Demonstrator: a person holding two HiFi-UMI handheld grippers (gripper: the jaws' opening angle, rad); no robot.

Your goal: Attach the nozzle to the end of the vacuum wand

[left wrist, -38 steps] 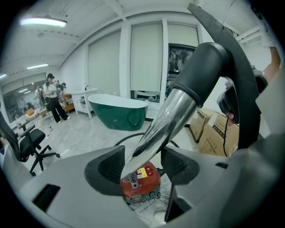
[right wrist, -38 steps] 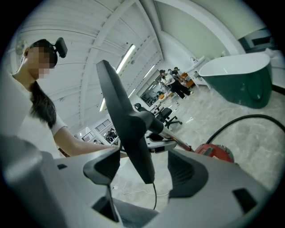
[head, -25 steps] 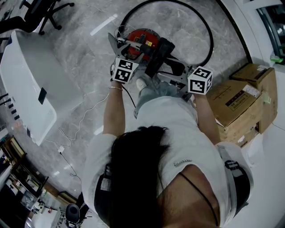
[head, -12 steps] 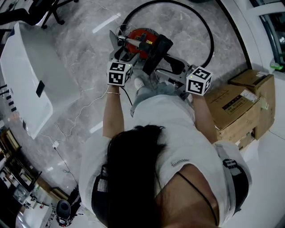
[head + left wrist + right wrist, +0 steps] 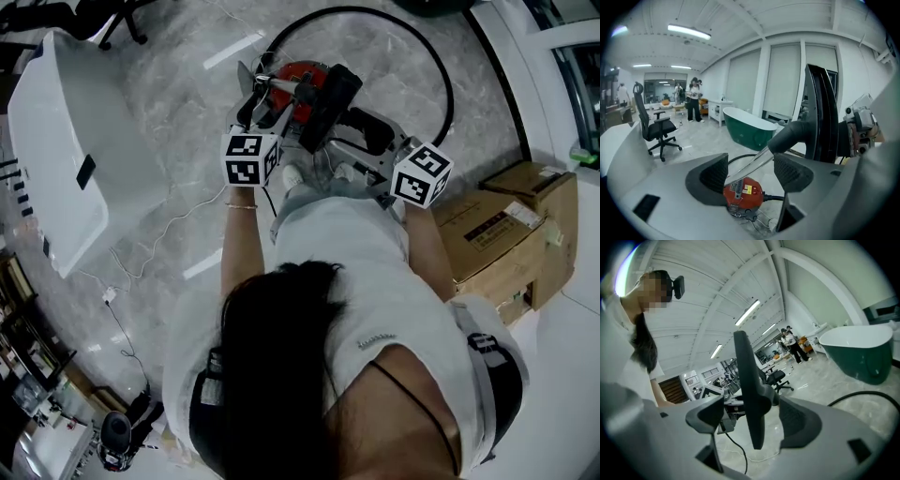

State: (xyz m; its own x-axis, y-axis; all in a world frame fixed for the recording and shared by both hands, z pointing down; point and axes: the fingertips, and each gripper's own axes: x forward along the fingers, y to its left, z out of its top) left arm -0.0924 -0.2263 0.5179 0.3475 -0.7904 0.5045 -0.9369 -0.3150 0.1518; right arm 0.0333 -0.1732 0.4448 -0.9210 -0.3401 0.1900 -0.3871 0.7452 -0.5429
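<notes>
Grey marble floor (image 5: 178, 103) spreads under the person, with a white bathtub (image 5: 56, 141) off beyond the left gripper (image 5: 751, 172) and stacked cardboard boxes (image 5: 497, 234) out past the right gripper (image 5: 753, 416). A green bathtub (image 5: 750, 131) and an office chair (image 5: 656, 129) stand farther off, ahead of the left gripper.

The left gripper's jaws have just been opening and now stand wide apart. The shiny wand (image 5: 752, 165) shows slanting through the gap between them, clear of both pads, so nothing is held. Below and beyond those jaws sits the red vacuum body (image 5: 743, 194) on the floor. A black hose (image 5: 450, 84) loops round in front of both grippers.

At the upper end of the wand, just past the left gripper's right-hand jaw, a black elbow joins it to the nozzle (image 5: 750, 380). The nozzle is a flat black floor head.

The right gripper's jaws also stand apart, one on each side of the nozzle. The nozzle appears edge-on between them. Its neck bulges close to the right-hand pad, and a strip of background shows between its flat face and the left-hand pad. Whether the pads actually press on it I cannot tell. The two grippers face each other across the nozzle.
</notes>
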